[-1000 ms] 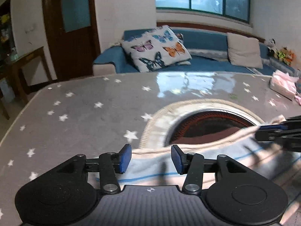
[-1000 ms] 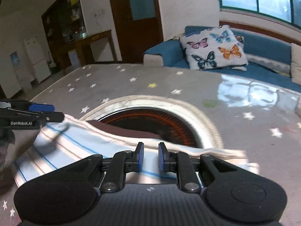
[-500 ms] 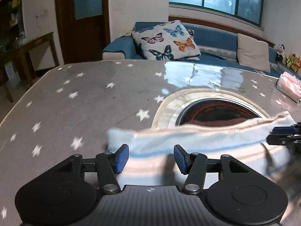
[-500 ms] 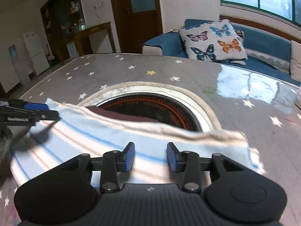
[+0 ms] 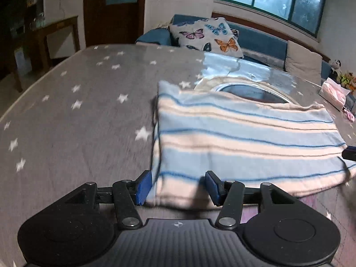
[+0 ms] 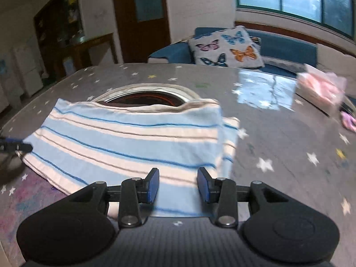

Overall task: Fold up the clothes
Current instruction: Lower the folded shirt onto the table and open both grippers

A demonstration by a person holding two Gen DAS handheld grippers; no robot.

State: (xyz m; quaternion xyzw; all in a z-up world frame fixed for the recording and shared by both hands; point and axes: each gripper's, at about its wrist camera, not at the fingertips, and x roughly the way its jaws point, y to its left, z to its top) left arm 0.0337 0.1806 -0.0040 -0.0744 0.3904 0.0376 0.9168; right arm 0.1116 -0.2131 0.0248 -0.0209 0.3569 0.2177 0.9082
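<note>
Right now the striped cloth [image 5: 244,138] lies folded flat on the grey star-print tabletop [image 5: 77,122], its far edge draped over the near rim of the round opening [image 6: 146,96] in the middle of that tabletop, which I use as my landmark. My left gripper [image 5: 176,187] hovers over the cloth's near left corner, on the near side of the opening; its fingers [image 5: 143,187] are spread and just now closing a little, with the cloth's edge lying below the gap and neither pad pressing on it. My right gripper [image 6: 178,185] hangs over the near right part of the cloth, fingers [image 6: 153,185] spread as well, pinching nothing. I judge the cloth light, soft and limp: it should sag and bunch if lifted at one point, and the upper layer may slide off the lower one, so I would pinch both layers at the two near corners. The left view shows the cloth's left edge squared up and a blue fingertip of the other gripper at its right edge. Only the right view shows the lower layer [image 6: 231,131] poking out past the top one on the right side, and a pink packet [image 6: 320,91] well to the right of the opening.
</note>
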